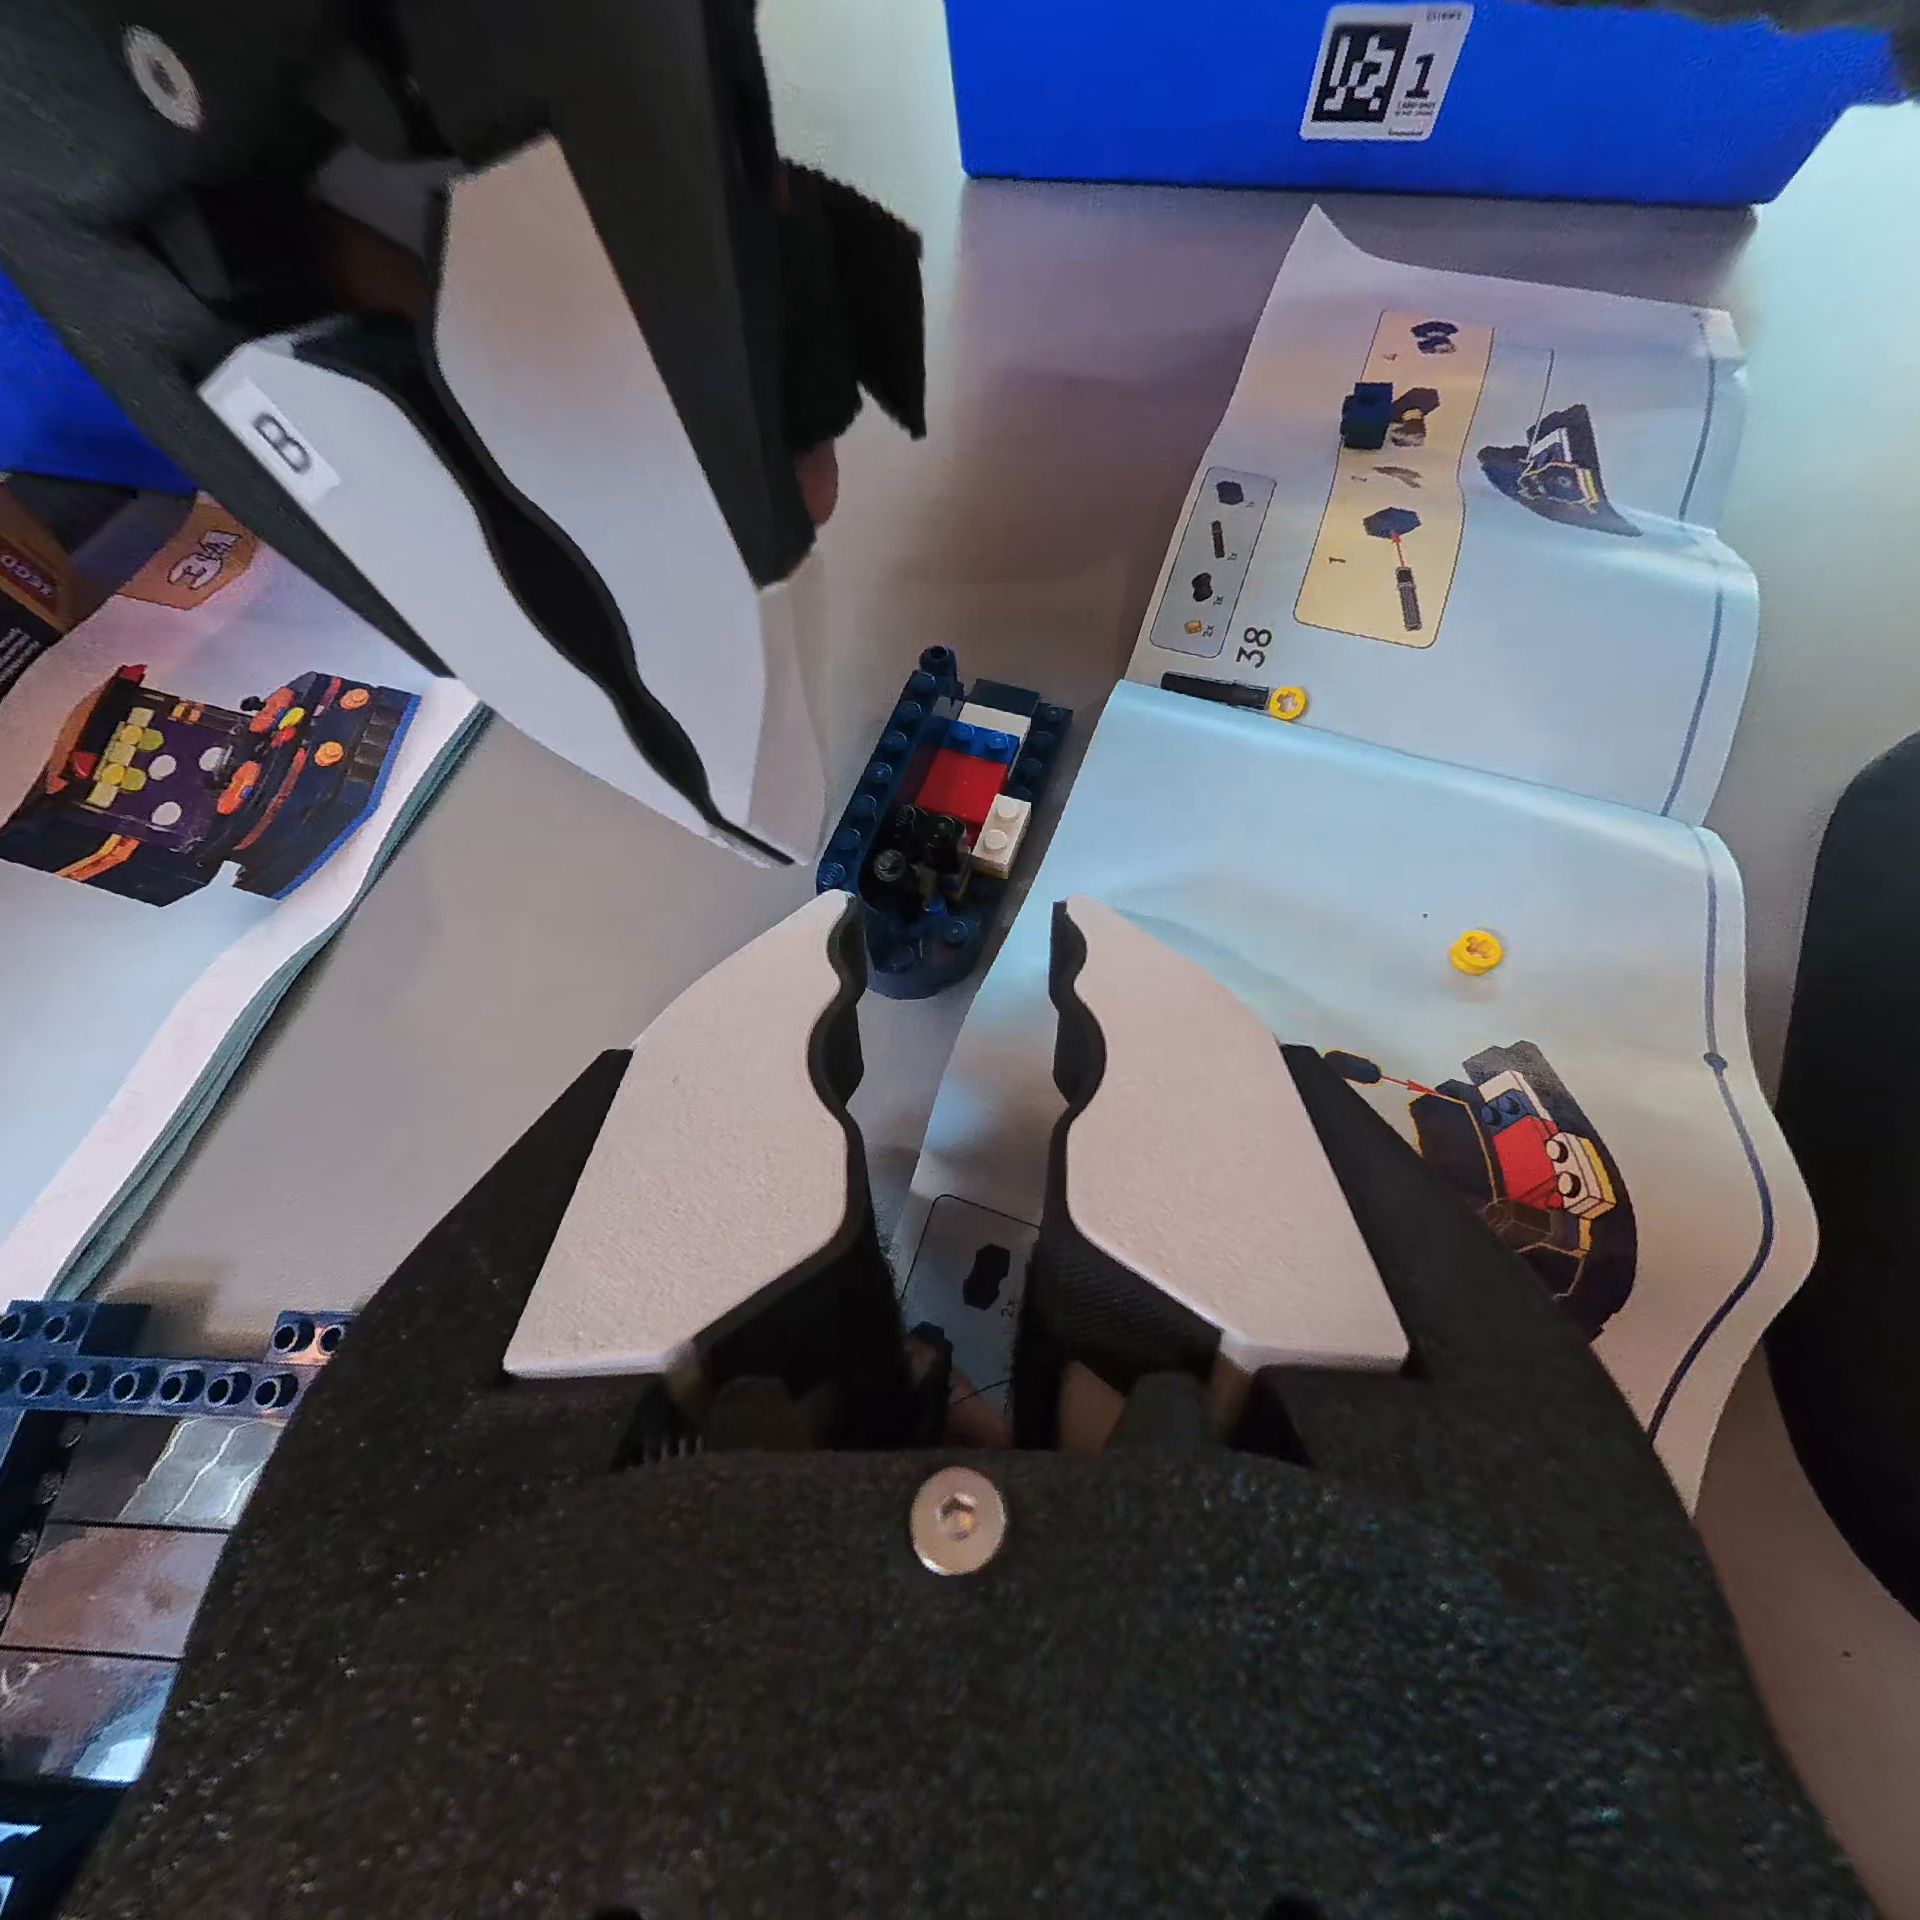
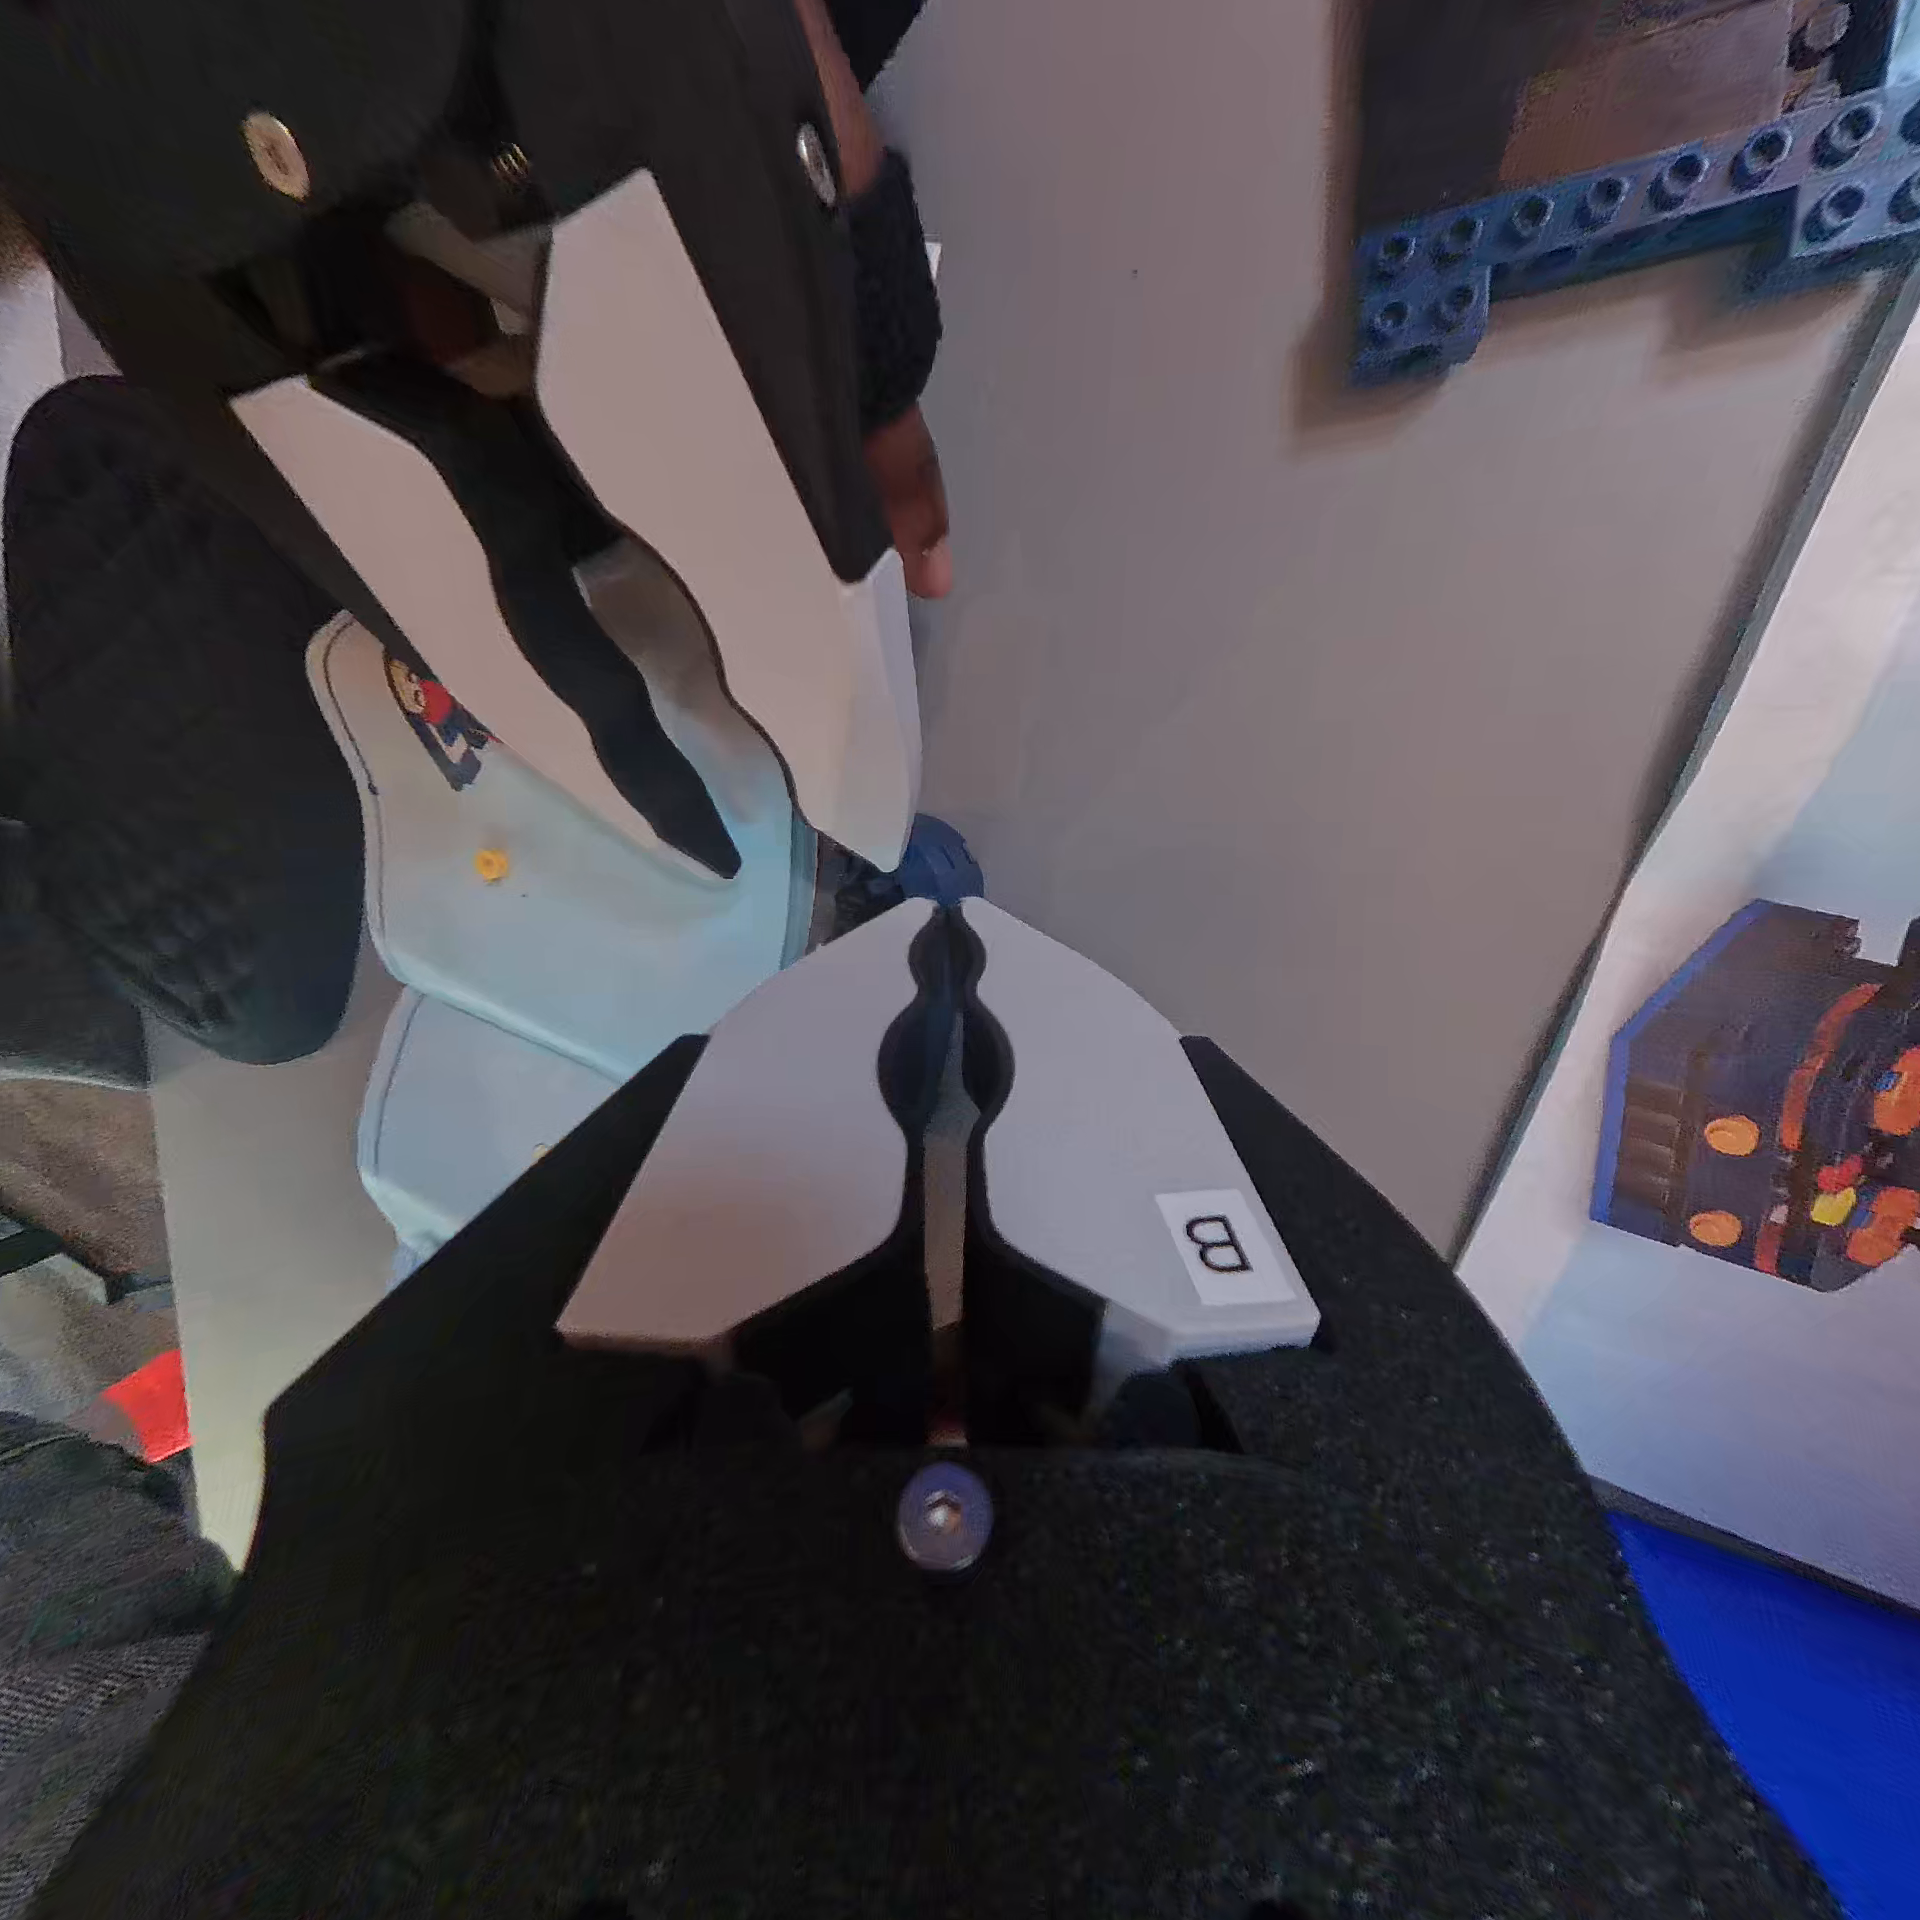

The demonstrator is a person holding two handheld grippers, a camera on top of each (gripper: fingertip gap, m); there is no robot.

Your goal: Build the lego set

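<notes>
A small dark blue brick boat (image 1: pixel 956 790) with red, white and blue bricks inside stands on the grey table, between two booklets. My left gripper (image 1: pixel 956 920) is open; the boat's bow lies between its fingertips, and the right pad (image 1: pixel 1070 935) stands clear of the hull. My right gripper (image 1: pixel 774 852) comes down from the upper left with its fingers shut, tips beside the boat's left rim. In the right wrist view my right gripper (image 2: pixel 945 906) is shut with nothing seen between the pads, right at the boat's dark blue end (image 2: pixel 940 868). The left gripper (image 2: pixel 805 862) shows open there.
An open light-blue instruction booklet (image 1: pixel 1351 883) lies right of the boat, with a yellow round stud (image 1: pixel 1475 951), a black pin (image 1: pixel 1210 688) and a small dark blue brick (image 1: pixel 1366 410) on it. A second booklet (image 1: pixel 208 831) lies left. A blue bin (image 1: pixel 1351 104) stands behind. A dark blue plate assembly (image 1: pixel 145 1371) lies near left. My left tips are roughly 7 cm from the yellow round stud (image 1: pixel 1475 951). Look for it in the right wrist view (image 2: pixel 492 867) too.
</notes>
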